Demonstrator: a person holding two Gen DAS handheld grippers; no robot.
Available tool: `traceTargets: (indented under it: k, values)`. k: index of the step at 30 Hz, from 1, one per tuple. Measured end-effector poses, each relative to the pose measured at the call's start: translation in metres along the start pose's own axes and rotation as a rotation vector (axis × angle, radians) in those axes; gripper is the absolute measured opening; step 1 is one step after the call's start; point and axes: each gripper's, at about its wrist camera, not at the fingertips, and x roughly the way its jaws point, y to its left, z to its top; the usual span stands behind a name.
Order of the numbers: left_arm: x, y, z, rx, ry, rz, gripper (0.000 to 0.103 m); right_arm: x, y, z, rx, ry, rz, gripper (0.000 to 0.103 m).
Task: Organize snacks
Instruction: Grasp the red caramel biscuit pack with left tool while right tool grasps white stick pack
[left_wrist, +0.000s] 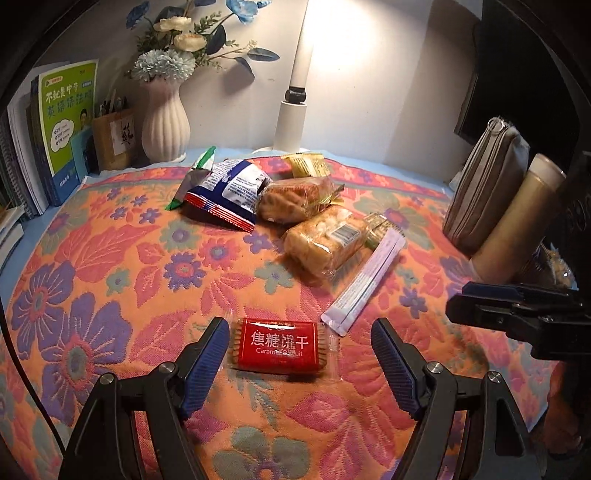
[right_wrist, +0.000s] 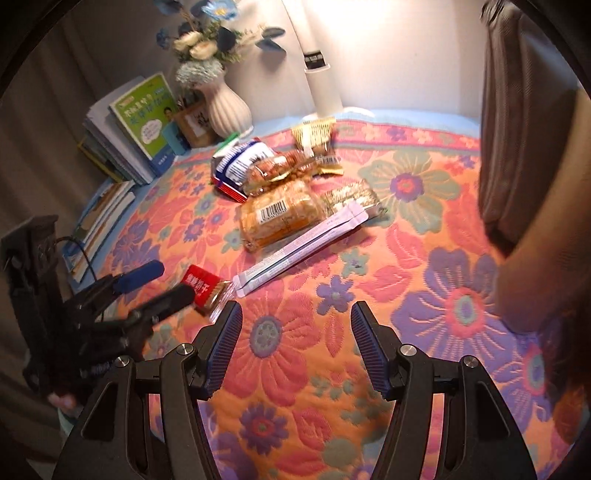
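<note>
A red caramel biscuit packet (left_wrist: 279, 349) lies on the floral cloth between the open fingers of my left gripper (left_wrist: 301, 332), untouched by either pad. It also shows in the right wrist view (right_wrist: 207, 290), with the left gripper (right_wrist: 166, 282) around it. My right gripper (right_wrist: 295, 317) is open and empty over bare cloth. It shows at the right edge of the left wrist view (left_wrist: 480, 306). A pale stick sachet (left_wrist: 364, 280) lies just beyond. A pile holds two bread packs (left_wrist: 325, 238), a blue-white-red bag (left_wrist: 225, 194) and a yellow packet (left_wrist: 306, 165).
Books (left_wrist: 62, 122), a wooden pen holder (left_wrist: 112, 138) and a white vase of flowers (left_wrist: 164, 118) stand at the back left. A white lamp base (left_wrist: 291, 122) is at the back. A grey pouch (left_wrist: 484, 184) and a tan cylinder (left_wrist: 517, 221) stand at the right.
</note>
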Motion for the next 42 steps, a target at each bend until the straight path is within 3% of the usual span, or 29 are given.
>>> traceTargets:
  k: [5, 16, 25, 27, 29, 32, 37, 42]
  values:
    - [0.013, -0.008, -0.002, 0.075, 0.02, 0.039, 0.082, 0.033, 0.0, 0.011, 0.084, 0.014, 0.001, 0.061]
    - [0.025, -0.007, -0.006, 0.098, 0.063, 0.057, 0.082, 0.063, 0.009, 0.021, 0.16, -0.029, -0.126, 0.061]
    - [0.027, 0.009, -0.012, 0.077, 0.121, 0.124, 0.082, 0.076, 0.032, 0.018, 0.058, -0.075, -0.3, 0.061]
    - [0.022, 0.021, -0.015, 0.056, 0.12, 0.155, 0.082, 0.073, 0.031, 0.016, 0.042, -0.075, -0.299, 0.055]
    - [0.016, 0.035, -0.018, 0.031, 0.117, 0.18, 0.082, 0.067, 0.026, 0.011, 0.036, -0.075, -0.289, 0.039]
    - [0.01, 0.06, -0.02, -0.026, 0.115, 0.191, 0.082, 0.054, 0.012, 0.0, 0.058, -0.074, -0.234, 0.031]
    - [0.001, 0.076, -0.021, -0.073, 0.097, 0.155, 0.082, 0.031, -0.011, -0.014, 0.123, -0.077, -0.165, 0.027]
    - [-0.005, 0.071, -0.026, -0.067, 0.113, 0.119, 0.082, 0.019, -0.023, -0.02, 0.155, -0.081, -0.203, 0.03]
